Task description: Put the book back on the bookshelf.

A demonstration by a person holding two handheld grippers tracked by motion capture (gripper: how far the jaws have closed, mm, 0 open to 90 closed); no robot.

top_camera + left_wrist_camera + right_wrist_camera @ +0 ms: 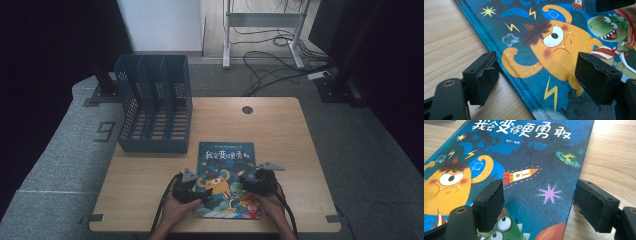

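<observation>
High view: book flat, long axis front-to-back.

the high view is dim and soft, with black, underexposed areas at the left and right edges and brighter floor and wall at the top, where light seems to come from. the table is evenly lit, with faint shadow beside the file rack. both gripper views are brighter and sharper; the book cover shows a mild sheen but no harsh glare. the near jaws are slightly out of focus, and straight edges bow a little toward the corners.
</observation>
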